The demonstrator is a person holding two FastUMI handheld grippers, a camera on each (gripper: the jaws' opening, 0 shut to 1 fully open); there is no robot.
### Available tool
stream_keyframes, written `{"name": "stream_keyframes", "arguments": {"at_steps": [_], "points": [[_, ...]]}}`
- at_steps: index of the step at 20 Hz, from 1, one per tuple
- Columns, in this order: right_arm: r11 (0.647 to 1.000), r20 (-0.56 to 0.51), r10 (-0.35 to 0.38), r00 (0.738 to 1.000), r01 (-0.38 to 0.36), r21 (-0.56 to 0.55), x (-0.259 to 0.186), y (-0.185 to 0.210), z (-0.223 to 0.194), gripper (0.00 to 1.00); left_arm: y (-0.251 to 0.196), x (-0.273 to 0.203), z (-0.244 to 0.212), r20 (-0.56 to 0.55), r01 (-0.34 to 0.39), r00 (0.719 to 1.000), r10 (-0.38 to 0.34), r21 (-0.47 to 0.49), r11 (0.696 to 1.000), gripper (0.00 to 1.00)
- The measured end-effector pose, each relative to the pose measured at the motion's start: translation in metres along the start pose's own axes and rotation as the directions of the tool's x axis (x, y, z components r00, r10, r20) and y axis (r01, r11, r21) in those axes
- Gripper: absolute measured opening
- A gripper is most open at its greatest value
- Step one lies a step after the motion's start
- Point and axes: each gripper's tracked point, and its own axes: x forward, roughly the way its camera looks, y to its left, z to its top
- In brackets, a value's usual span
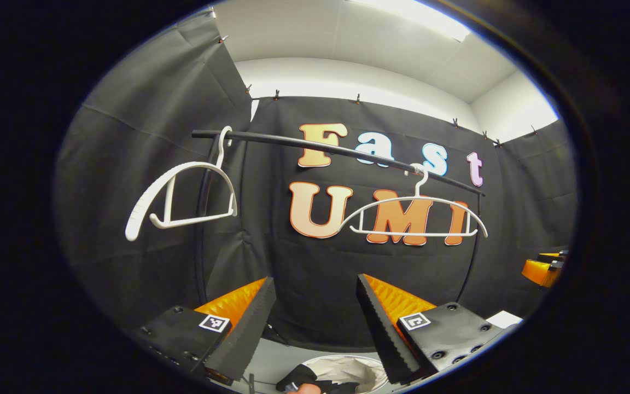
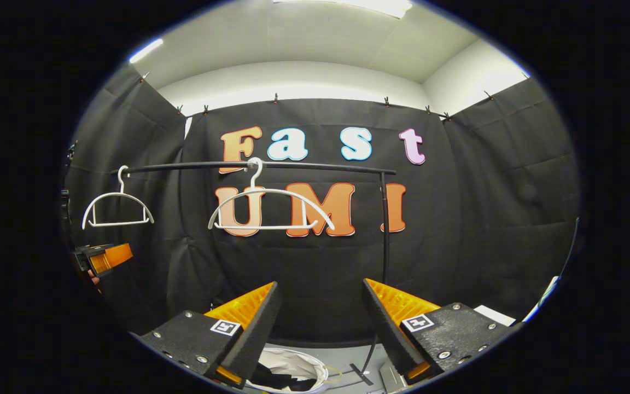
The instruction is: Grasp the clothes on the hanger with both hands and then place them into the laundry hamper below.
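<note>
Two grippers are held wide open with nothing between the fingers: the left gripper (image 1: 315, 328) and the right gripper (image 2: 320, 328). Dark clothes (image 1: 299, 377) are seen already lying in the hamper (image 1: 348, 368) at bottom centre, below both. Farther off, two bare hangers (image 2: 271, 210) are hung along the level rail (image 2: 304, 164). Open room is left beneath it.

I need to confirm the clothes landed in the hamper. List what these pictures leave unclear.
- Laundry hamper: left gripper view, cut off by the bottom edge and flanked by the left gripper fingers; rim partly seen.
- Dark cloth in the hamper: right gripper view, half hidden behind the right gripper; which garment is unclear.
- Both hangers on the rail are bare.
</note>
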Motion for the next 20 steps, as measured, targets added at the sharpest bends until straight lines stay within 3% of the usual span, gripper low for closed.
{"name": "stream_keyframes", "arguments": {"at_steps": [6,7,8,20], "points": [[1.000,0.001,0.004,1.000,-0.004,0.015,0.001,0.002,-0.003,1.00,0.003,0.000,-0.001,0.001,-0.003,1.000,0.003,-0.008,1.000,0.98],[1.000,0.004,0.002,1.000,-0.002,0.011,0.001,0.001,-0.003,0.92,0.003,-0.001,-0.002,-0.001,-0.004,1.000,0.004,-0.009,1.000,0.98],[1.000,0.004,0.000,1.000,0.000,0.009,0.002,0.002,-0.003,1.00,0.003,0.000,-0.003,-0.004,-0.004,1.000,0.004,-0.009,1.000,0.98],[1.000,-0.027,0.021,0.999,-0.021,0.014,0.003,0.010,-0.019,1.00,0.006,-0.005,-0.013,-0.014,-0.018,1.000,0.018,0.001,1.000,0.98]]}}
